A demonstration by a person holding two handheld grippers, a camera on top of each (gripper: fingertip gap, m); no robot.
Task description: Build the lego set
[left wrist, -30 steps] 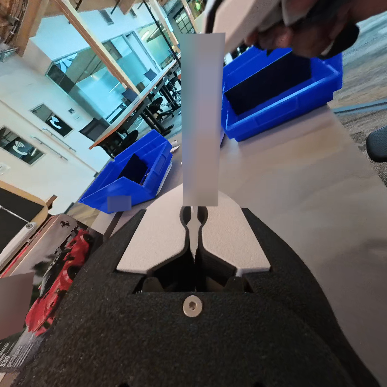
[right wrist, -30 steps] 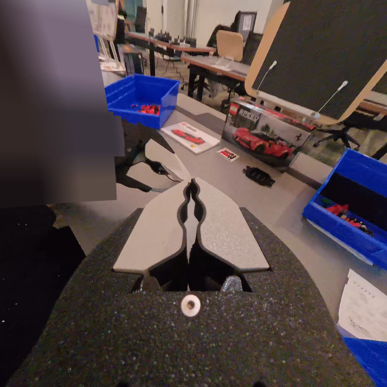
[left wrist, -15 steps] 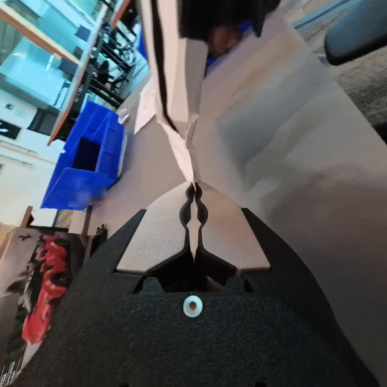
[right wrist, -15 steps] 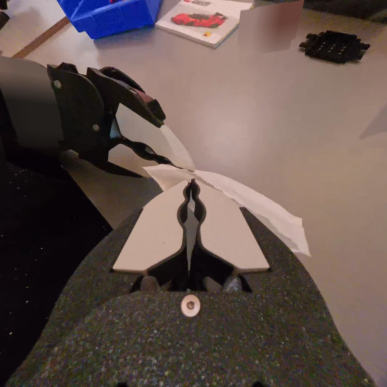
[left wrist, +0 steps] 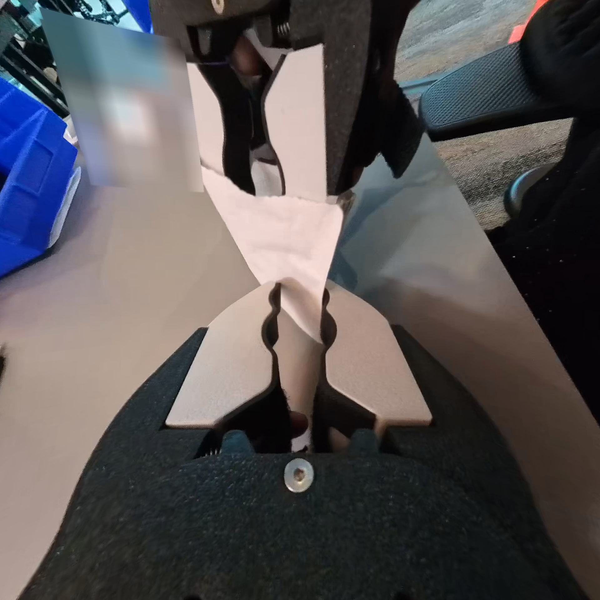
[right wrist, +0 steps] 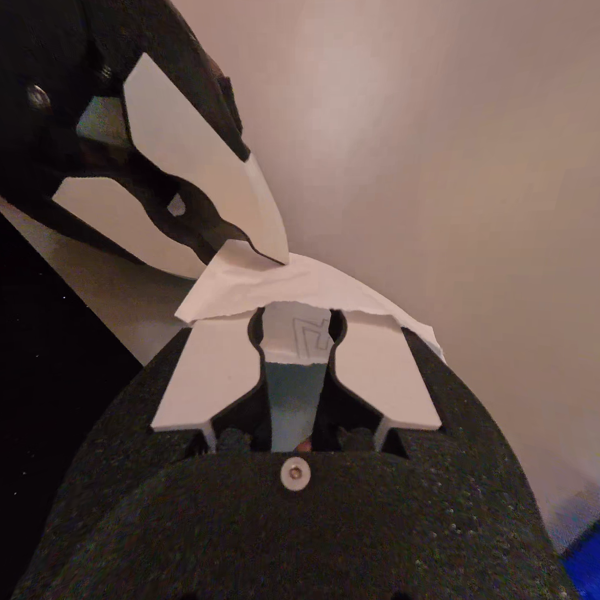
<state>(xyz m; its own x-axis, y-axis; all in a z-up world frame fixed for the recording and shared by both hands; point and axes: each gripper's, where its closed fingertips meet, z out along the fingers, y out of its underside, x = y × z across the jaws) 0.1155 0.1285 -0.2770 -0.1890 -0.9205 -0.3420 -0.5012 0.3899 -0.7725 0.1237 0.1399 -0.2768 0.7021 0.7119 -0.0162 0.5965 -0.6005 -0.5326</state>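
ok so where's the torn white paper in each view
left wrist view: torn white paper at centre, running from between the left gripper's parted fingers up to the right gripper.
right wrist view: paper at centre, lying across the right gripper's fingertips, reaching the left gripper at upper left.
shared landmark: the grey table beneath.

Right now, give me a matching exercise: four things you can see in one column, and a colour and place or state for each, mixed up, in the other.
1. paper strip
2. bin
3. chair
4. table

a. grey, bearing the bin
b. white, with a torn edge
c. black, beyond the table's right edge
d. blue, far left

Pairs: 1-b, 2-d, 3-c, 4-a.
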